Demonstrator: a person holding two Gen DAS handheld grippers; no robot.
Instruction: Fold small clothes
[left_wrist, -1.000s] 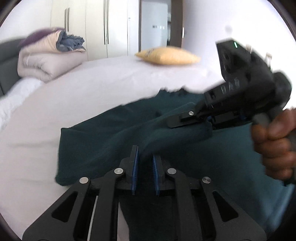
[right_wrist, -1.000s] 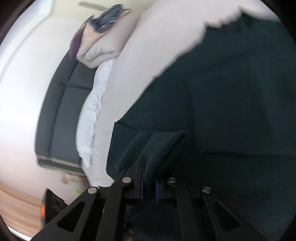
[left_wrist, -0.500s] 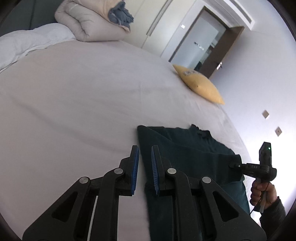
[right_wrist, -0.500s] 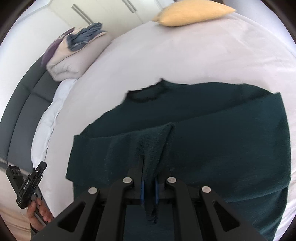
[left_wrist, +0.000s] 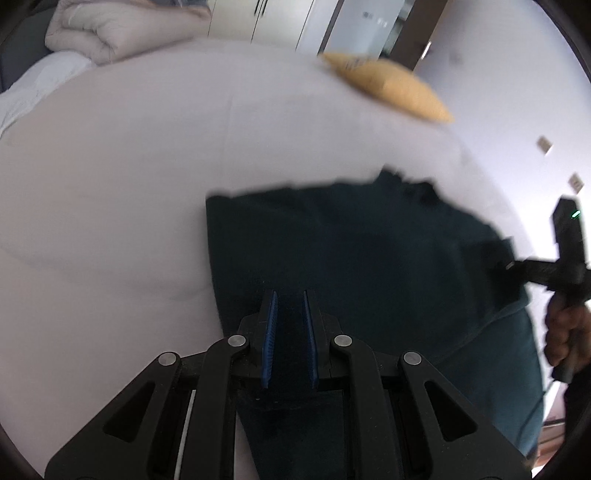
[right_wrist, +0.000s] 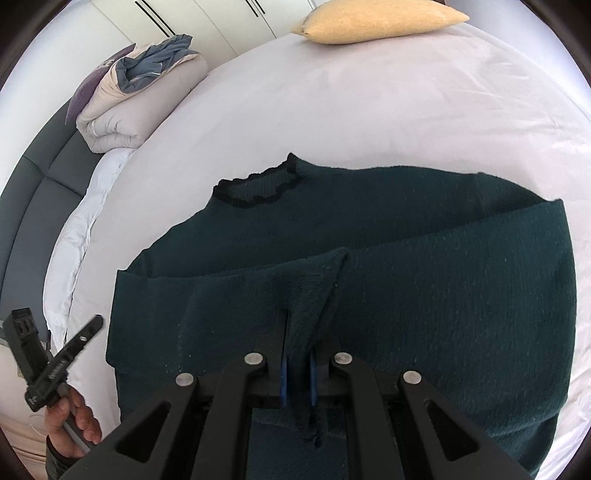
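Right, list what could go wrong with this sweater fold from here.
1. The right tongs pinch only a narrow tuft of the dark green sweater; it could slip out mid-fold.
2. The left tongs hold no cloth, so a one-sided pull may skew the sweater or ruck the bedsheet.

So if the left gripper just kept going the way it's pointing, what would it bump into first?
Probably the dark green sweater. The left gripper aims down at its near edge on the bed, and nothing else shows in between, though depth is hard to judge.
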